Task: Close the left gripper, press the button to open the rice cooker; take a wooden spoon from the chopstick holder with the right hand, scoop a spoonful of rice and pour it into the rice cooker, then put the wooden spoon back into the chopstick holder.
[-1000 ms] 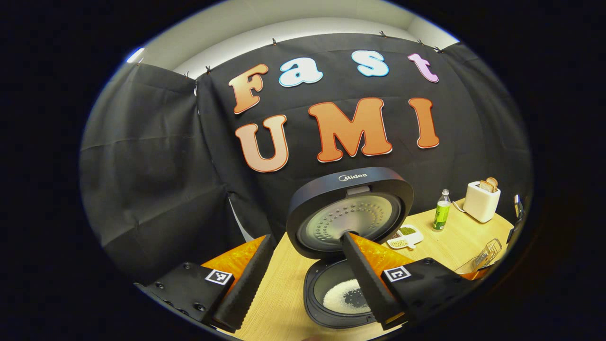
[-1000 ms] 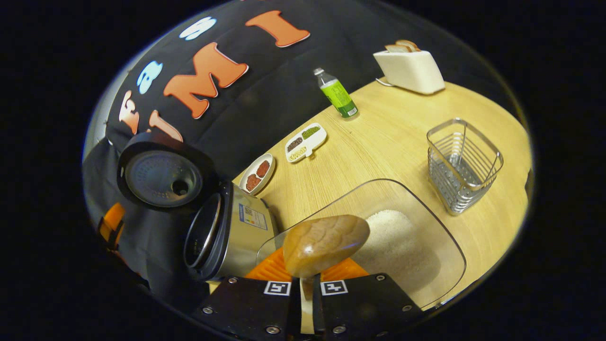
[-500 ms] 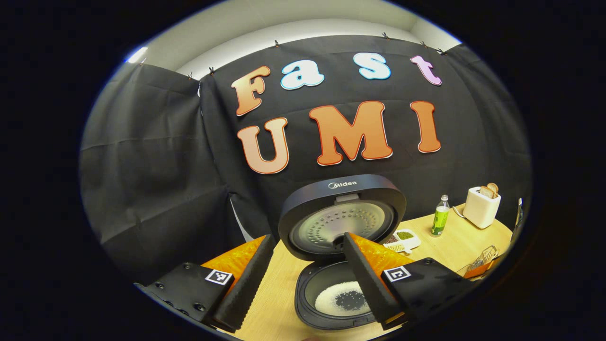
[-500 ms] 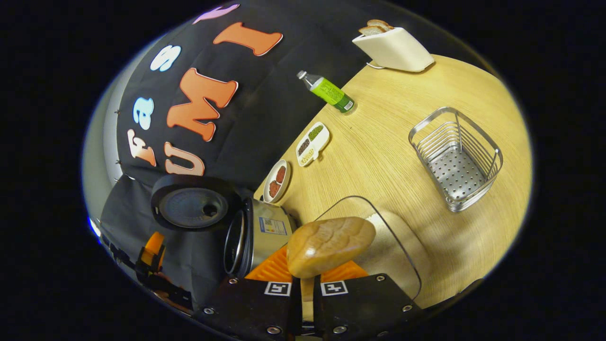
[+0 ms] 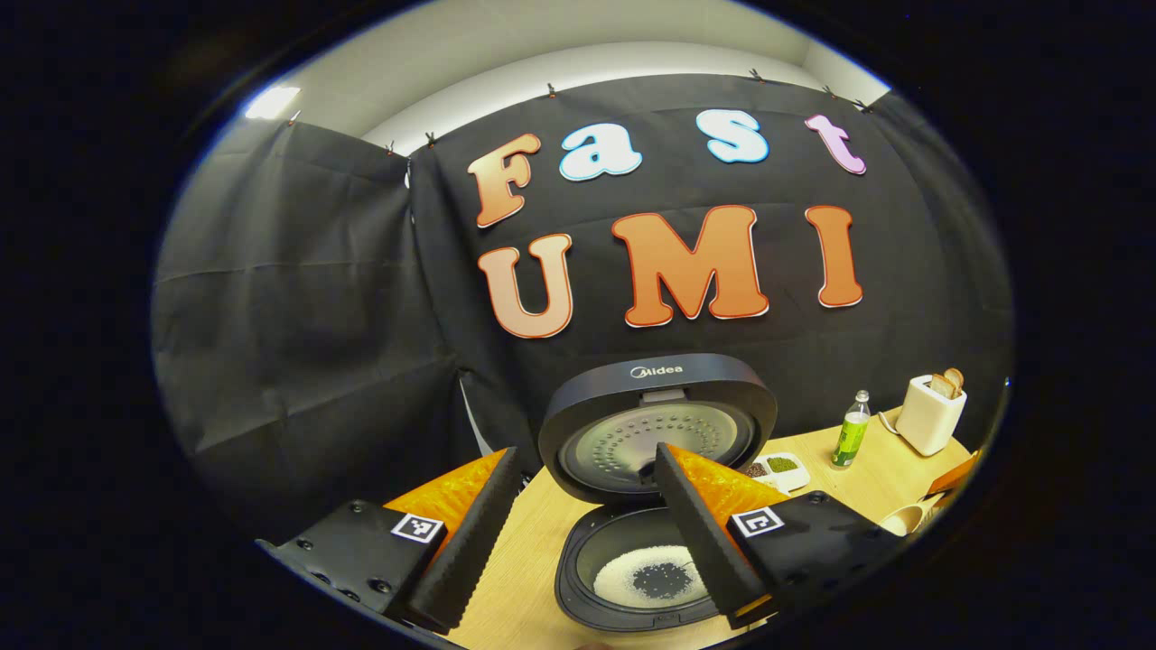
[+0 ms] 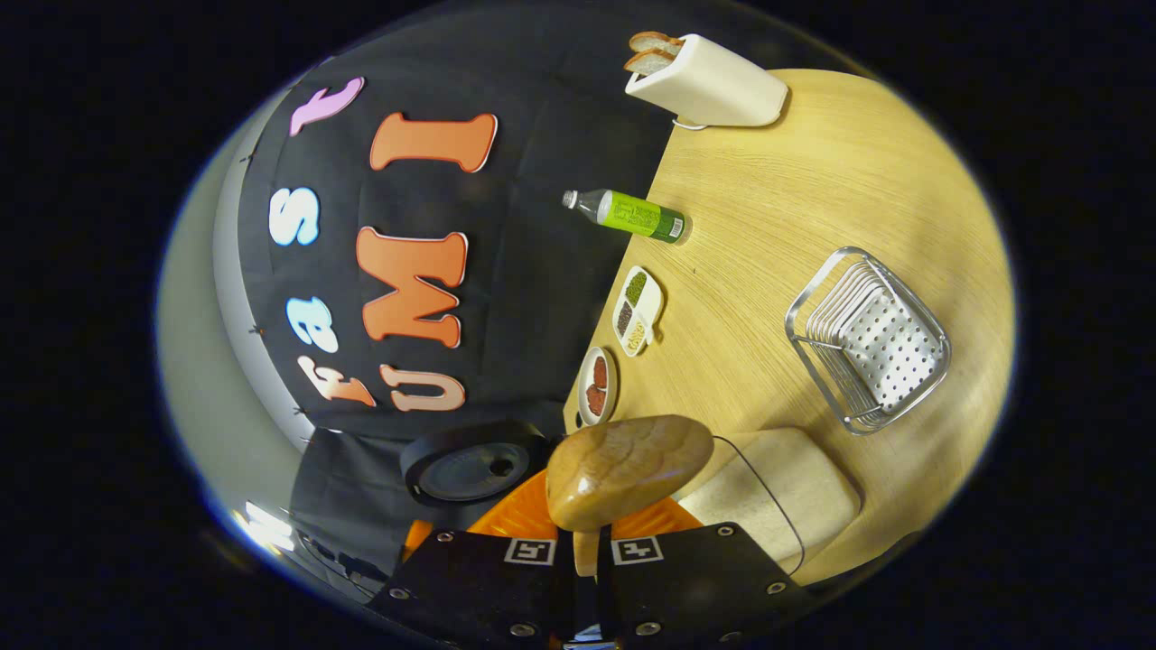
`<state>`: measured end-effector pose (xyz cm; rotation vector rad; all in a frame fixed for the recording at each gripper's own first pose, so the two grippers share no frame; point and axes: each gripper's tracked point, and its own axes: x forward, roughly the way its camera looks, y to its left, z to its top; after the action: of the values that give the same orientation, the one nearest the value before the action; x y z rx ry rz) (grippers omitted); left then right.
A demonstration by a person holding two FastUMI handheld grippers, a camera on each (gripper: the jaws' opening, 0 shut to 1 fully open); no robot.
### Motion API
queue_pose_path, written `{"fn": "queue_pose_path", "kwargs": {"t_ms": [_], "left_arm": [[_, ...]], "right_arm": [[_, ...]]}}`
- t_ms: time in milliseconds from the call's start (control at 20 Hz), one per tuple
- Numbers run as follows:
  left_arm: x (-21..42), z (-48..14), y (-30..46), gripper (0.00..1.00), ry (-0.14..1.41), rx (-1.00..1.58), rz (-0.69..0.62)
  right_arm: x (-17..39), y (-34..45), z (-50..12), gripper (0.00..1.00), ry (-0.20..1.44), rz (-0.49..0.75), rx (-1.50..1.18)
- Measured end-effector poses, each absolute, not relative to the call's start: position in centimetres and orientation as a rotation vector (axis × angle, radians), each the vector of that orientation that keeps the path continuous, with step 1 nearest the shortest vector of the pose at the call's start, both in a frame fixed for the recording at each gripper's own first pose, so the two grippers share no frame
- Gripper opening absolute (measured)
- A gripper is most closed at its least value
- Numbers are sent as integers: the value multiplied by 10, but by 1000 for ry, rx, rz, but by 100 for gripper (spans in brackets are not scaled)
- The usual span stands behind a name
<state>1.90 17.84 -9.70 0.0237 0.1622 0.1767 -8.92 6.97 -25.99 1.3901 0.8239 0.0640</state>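
The rice cooker (image 5: 657,424) stands open with its lid upright, and white rice (image 5: 646,578) rings the bottom of its inner pot. My left gripper (image 5: 587,451) hovers above and in front of it, open, with nothing between its fingers. My right gripper (image 6: 585,551) is shut on the handle of the wooden spoon (image 6: 628,469), whose rounded glossy back faces the camera. This view is rolled far over. The metal chopstick holder (image 6: 867,338) stands on the table to the right. The clear rice container (image 6: 777,492) lies just behind the spoon, and the cooker's lid (image 6: 474,465) is to its left.
On the wooden table (image 6: 813,181) stand a white toaster (image 6: 704,81) with bread, a green bottle (image 6: 632,215), a divided dish of beans (image 6: 638,310) and a small oval dish (image 6: 596,385). The toaster (image 5: 930,415) and bottle (image 5: 851,429) sit right of the cooker.
The right gripper has rolled steadily with the spoon and drawn away from the rice container, toward the cooker side. The left gripper has drifted back slightly, still open.
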Motion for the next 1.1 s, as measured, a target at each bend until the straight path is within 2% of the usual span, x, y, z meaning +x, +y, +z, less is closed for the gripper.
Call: {"fn": "queue_pose_path", "kwargs": {"t_ms": [50, 100, 150, 450, 500, 550, 650, 700, 750, 800, 850, 1100], "left_arm": [[18, -97, 181, 93, 159, 20, 193], [15, -97, 184, 93, 159, 14, 208], [12, -98, 186, 100, 156, 7, 221], [-2, -104, 210, 100, 164, -9, 300], [-4, -106, 215, 93, 167, -10, 310], [-7, -107, 220, 100, 168, -10, 319], [-10, -108, 227, 100, 165, -11, 330], [-11, -107, 232, 93, 162, -5, 339], [-12, -107, 236, 100, 160, 0, 346], [-10, -108, 231, 100, 157, 3, 354], [-9, -108, 233, 93, 159, 0, 358], [-13, -117, 246, 93, 171, -8, 372]], "right_arm": [[-86, 69, -255, 8, 816, 68, 1421], [-80, 70, -251, 9, 812, 76, 1446], [-76, 73, -245, 8, 810, 89, 1460], [-29, 119, -207, 8, 821, 193, 1441], [-18, 132, -202, 8, 820, 215, 1418], [-9, 143, -200, 8, 817, 228, 1390], [9, 166, -196, 8, 818, 253, 1314], [15, 175, -194, 8, 821, 264, 1279], [22, 188, -190, 9, 819, 277, 1245], [28, 198, -187, 8, 816, 289, 1210], [35, 207, -185, 8, 810, 295, 1179], [44, 245, -192, 8, 804, 320, 953]]}}
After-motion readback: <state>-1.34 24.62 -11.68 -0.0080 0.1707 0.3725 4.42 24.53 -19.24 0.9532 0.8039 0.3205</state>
